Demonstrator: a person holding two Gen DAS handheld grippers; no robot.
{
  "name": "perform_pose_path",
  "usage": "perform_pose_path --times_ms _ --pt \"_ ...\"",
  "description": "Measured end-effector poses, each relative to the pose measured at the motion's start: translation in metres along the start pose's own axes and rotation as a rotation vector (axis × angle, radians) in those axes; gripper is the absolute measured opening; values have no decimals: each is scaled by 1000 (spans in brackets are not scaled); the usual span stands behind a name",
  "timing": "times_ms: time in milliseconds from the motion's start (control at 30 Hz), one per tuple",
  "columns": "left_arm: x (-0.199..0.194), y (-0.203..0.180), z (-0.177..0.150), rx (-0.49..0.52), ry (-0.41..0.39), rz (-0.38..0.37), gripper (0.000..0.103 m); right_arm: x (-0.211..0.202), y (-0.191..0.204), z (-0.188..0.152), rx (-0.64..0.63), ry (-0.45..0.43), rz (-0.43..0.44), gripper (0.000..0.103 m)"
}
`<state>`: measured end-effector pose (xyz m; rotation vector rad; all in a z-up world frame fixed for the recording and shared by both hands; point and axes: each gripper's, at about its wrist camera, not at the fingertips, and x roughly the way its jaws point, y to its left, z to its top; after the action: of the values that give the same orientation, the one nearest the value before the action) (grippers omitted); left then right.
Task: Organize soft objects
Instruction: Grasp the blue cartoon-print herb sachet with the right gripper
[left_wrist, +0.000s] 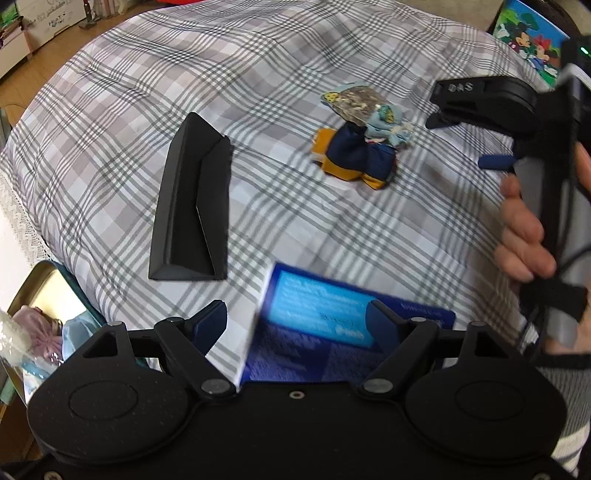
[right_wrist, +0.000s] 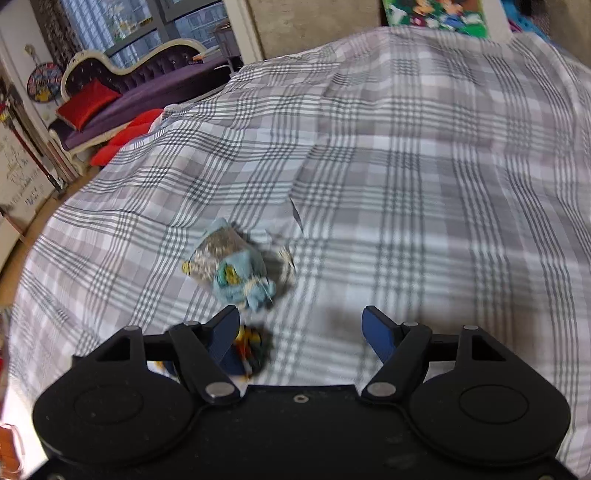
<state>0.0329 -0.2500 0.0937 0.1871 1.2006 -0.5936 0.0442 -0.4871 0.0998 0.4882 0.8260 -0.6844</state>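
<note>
On the plaid-covered tabletop (left_wrist: 258, 92) lie two small cloth bundles touching each other. In the left wrist view they sit right of centre in the upper half. The navy and mustard bundle (left_wrist: 351, 157) is a squat, knotted lump whose long axis runs roughly left to right across the frame, its yellow folds showing at both ends. The pale blue and speckled bundle (left_wrist: 364, 107) lies just above it, stretched on a diagonal from upper left to lower right, with the blue knotted end at lower right, touching the navy one.

In the right wrist view the pale blue bundle (right_wrist: 231, 264) sits left of centre, again on a diagonal, knotted end at lower right. The navy bundle (right_wrist: 247, 350) is mostly hidden behind that gripper's left finger; only a blurred patch of blue, yellow and red shows.

The left gripper (left_wrist: 295, 321) stands about half open with nothing pressed between its pads; below it lies a blue printed packet (left_wrist: 317, 314), blurred, its text unreadable and its lower edge cut off by the gripper body. The right gripper (right_wrist: 301, 328) is also partly open and empty, over bare cloth. From the left view it appears side-on at the right edge, held by a hand (left_wrist: 524, 236).

A black wedge-shaped case (left_wrist: 192, 206) lies left of centre, long axis near vertical. Both views are motion-blurred.
</note>
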Motion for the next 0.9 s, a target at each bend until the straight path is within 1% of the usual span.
perform_pose_path --times_ms 100,200,267,367,467,633,700,733,767,800,833,867,900 --pt "7 3 10 -6 6 -4 78 21 20 12 -58 -7 -1 76" --pt "13 5 18 -12 14 -11 78 41 39 23 -107 2 31 79" --pt "15 7 21 -14 17 -13 78 54 51 30 -137 8 51 85" --pt "19 10 24 -20 21 -14 78 74 68 36 -195 8 33 89" --pt "24 14 27 -27 31 -15 78 90 80 36 -239 15 9 95" --pt "29 20 28 -41 42 -8 78 113 88 24 -287 68 -1 94" --pt "28 23 28 -47 39 -9 78 121 88 16 -315 78 -27 90" --pt "28 23 27 -50 38 -10 78 124 90 13 -336 91 -40 75" --pt "27 24 27 -54 37 -12 78 127 91 9 -361 103 -59 66" --pt "26 26 26 -58 37 -14 78 125 93 6 -382 82 -70 64" --pt "26 26 26 -61 37 -16 78 122 93 3 -396 71 -76 54" --pt "25 27 25 -62 37 -17 78 119 93 2 -407 72 -79 46" --pt "25 27 25 -65 37 -16 78 116 92 1 -408 74 -79 45"
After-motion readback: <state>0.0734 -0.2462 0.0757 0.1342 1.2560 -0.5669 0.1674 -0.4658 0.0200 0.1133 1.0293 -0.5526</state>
